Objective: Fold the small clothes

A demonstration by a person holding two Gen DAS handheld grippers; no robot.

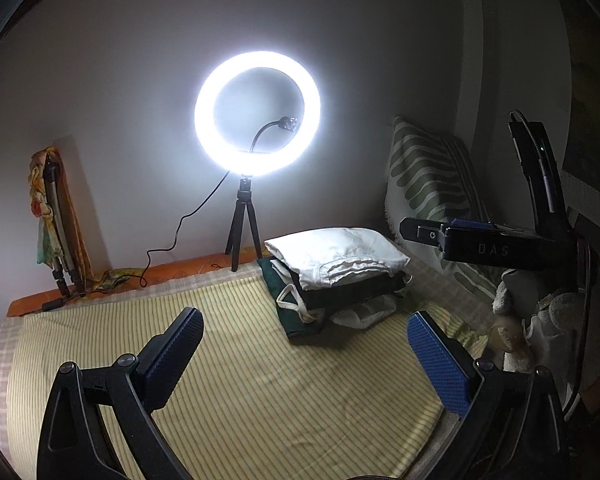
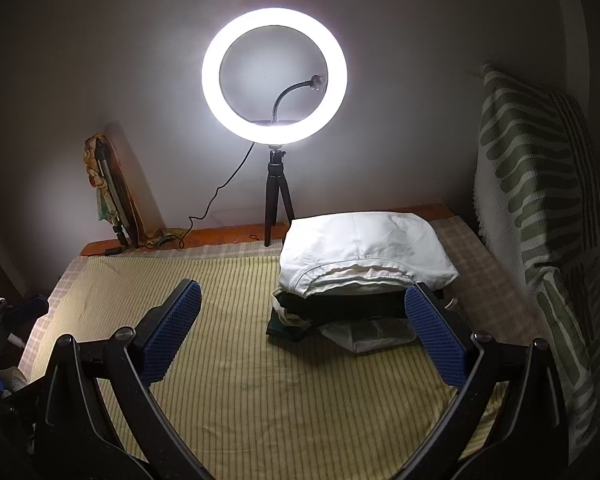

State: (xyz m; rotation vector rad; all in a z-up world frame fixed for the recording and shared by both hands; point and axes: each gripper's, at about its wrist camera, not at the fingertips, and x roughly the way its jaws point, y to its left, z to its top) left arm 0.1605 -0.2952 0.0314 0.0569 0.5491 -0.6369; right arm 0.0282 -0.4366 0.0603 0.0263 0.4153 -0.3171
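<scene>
A stack of folded clothes (image 1: 336,260) lies on the yellow striped bedsheet (image 1: 239,380) toward the back right, with a white garment on top and dark and green pieces beneath. My left gripper (image 1: 304,314) is open over bare sheet in front of the stack, nothing between its blue pads. In the right wrist view the same stack (image 2: 364,248) lies just beyond my right gripper (image 2: 303,287), which is open wide and empty. Its right finger (image 2: 436,336) overlaps the stack's lower right corner. The right gripper's black body (image 1: 492,246) shows at the right of the left wrist view.
A lit ring light (image 2: 273,76) on a small tripod stands at the bed's far edge, its cable trailing left. A green-patterned pillow (image 2: 540,184) leans on the right wall. A folded stand with a scarf (image 1: 51,216) leans at the back left. Plush toys (image 1: 532,332) sit at right.
</scene>
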